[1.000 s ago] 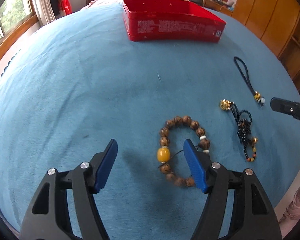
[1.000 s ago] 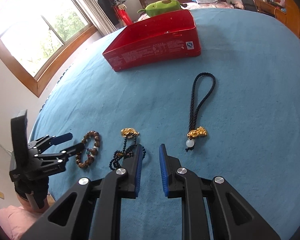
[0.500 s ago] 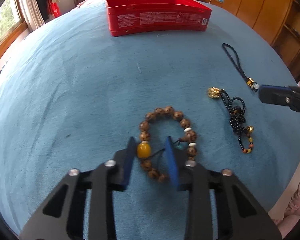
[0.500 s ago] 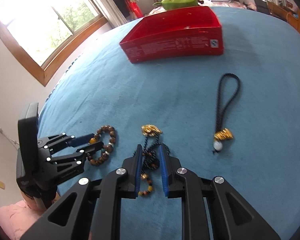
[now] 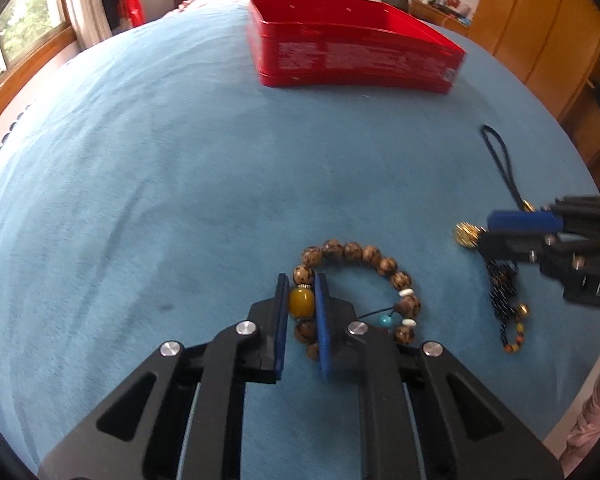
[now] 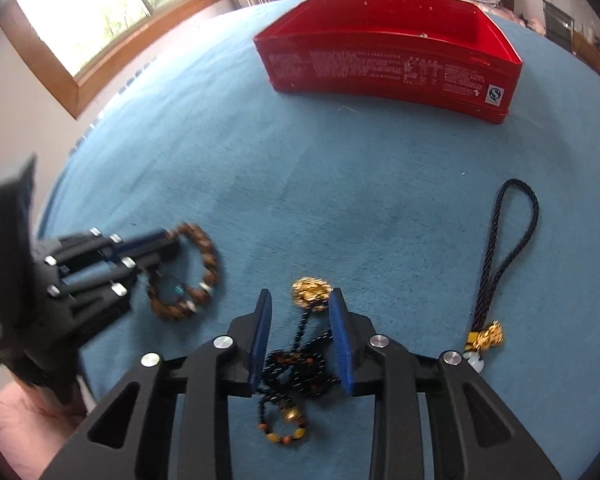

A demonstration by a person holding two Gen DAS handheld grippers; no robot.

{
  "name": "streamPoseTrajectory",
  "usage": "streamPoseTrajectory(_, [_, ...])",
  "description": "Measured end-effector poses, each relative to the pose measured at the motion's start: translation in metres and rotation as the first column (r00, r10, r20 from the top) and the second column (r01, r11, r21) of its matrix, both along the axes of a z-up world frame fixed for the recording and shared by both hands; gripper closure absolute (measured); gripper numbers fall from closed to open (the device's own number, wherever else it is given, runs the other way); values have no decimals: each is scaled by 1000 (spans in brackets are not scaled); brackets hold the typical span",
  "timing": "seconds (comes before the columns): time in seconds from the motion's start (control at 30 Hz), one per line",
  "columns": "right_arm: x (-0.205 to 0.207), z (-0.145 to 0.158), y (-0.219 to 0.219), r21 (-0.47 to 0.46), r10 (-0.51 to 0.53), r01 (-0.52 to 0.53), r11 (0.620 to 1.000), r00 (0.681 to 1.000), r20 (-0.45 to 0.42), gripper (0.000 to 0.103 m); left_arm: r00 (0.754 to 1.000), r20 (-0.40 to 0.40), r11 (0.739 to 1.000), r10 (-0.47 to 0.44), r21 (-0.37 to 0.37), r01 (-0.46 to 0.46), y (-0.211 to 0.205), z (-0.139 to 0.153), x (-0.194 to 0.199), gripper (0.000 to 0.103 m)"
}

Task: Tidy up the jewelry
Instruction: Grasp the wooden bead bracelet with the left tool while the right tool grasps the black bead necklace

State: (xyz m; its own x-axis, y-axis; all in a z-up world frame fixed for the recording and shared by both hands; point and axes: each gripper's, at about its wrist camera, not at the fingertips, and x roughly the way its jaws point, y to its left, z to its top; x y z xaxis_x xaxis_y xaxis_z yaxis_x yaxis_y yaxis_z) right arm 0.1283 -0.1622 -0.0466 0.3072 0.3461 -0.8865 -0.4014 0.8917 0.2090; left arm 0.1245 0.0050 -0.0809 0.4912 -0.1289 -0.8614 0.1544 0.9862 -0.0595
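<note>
On the far left my left gripper (image 5: 301, 304) is pinched tight on the amber bead (image 5: 301, 303) of the wooden bracelet (image 5: 364, 294), both blue pads touching the bead's sides. The rest of the bracelet lies in a loop on the blue cloth (image 5: 160, 184), curling off to the right of the pads.

Next over, my right gripper (image 6: 302, 336) sits low over the black necklace (image 6: 296, 372). Its jaws stand partly open, one on either side of the tangled strand, and I see a gap between each pad and the beads, so it grips nothing. The necklace's gold charm (image 6: 311, 294) lies just ahead of the fingertips.

Farther right, the black cord loop (image 6: 508, 256) with its gold charm rests on the cloth, apart from both grippers.

The red tin (image 6: 388, 52) stands open at the far side, well away from all the jewelry.
</note>
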Motion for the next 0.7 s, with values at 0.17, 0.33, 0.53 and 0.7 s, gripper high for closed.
streamPoseTrajectory(0.17, [12, -11, 5, -49, -1, 1, 999, 1000, 1, 76, 1000, -2, 1000, -1, -17, 1, 2, 1, 10, 92])
streamPoseTrajectory(0.33, [29, -7, -8, 20, -57, 57, 998, 998, -15, 79, 1000, -4, 1000, -6, -30, 6, 1, 1, 16, 92])
streamPoseTrajectory(0.53, [30, -1, -14, 54, -46, 47, 997, 999, -21, 77, 1000, -3, 999, -10, -37, 10, 2, 1, 18, 92])
streamPoseTrajectory(0.7, [19, -6, 1, -15, 16, -16, 1000, 1000, -21, 77, 1000, -4, 1000, -15, -28, 15, 0, 1, 17, 92])
